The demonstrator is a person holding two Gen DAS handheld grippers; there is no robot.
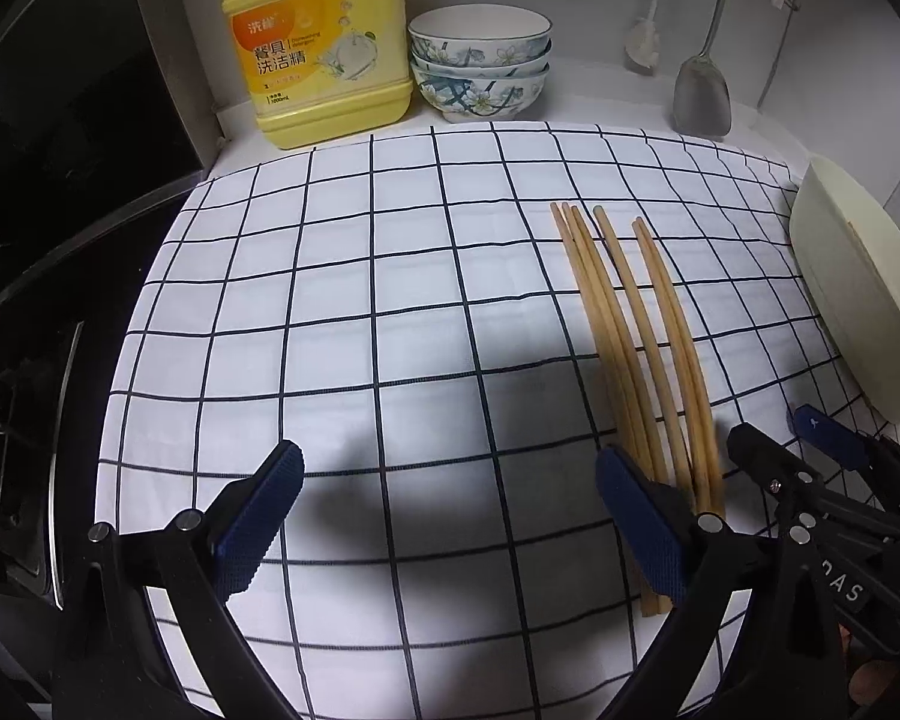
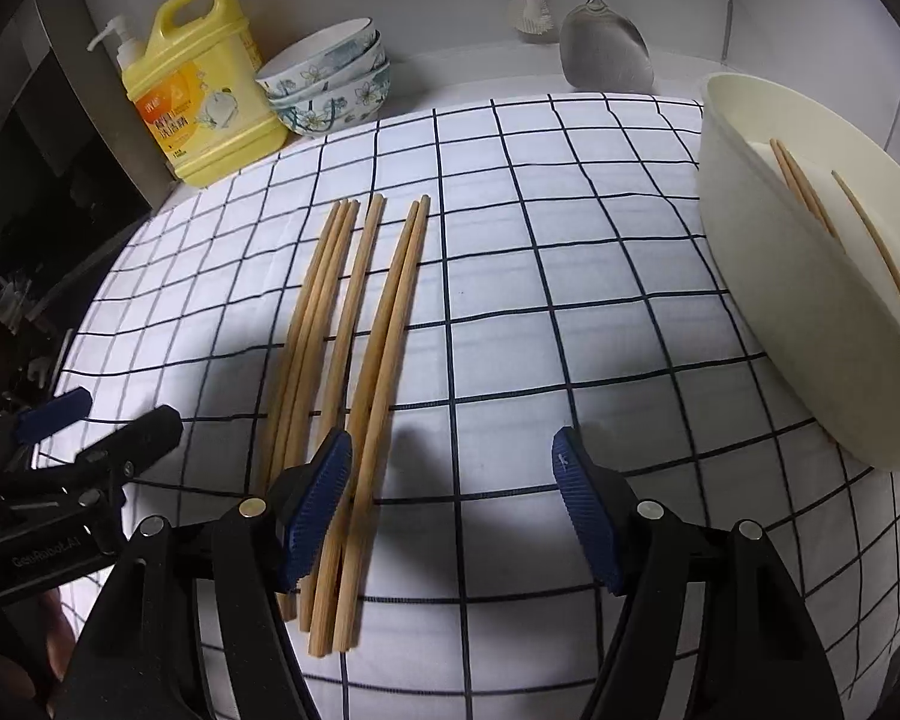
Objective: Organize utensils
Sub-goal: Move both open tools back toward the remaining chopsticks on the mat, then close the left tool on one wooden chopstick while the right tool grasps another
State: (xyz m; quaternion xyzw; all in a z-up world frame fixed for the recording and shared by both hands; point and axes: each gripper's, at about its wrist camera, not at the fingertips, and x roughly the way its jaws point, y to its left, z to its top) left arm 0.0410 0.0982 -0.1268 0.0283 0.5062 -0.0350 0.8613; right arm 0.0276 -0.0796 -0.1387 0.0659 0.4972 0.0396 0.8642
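Chopsticks, six long wooden ones (image 2: 354, 360), lie ungrabbed; both grippers, left (image 1: 450, 534) and right (image 2: 453, 504), gape wide, cream plastic tub (image 2: 750, 276) waiting at 2 o'clock.

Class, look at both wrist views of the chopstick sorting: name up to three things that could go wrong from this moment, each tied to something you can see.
1. The chopsticks on the cloth lie bunched side by side; the open right gripper might catch several or scatter them.
2. The cream container, already holding chopsticks, appears tilted; a nudge could spill them.
3. The left gripper, also open, sits close beside the right, so they could collide.
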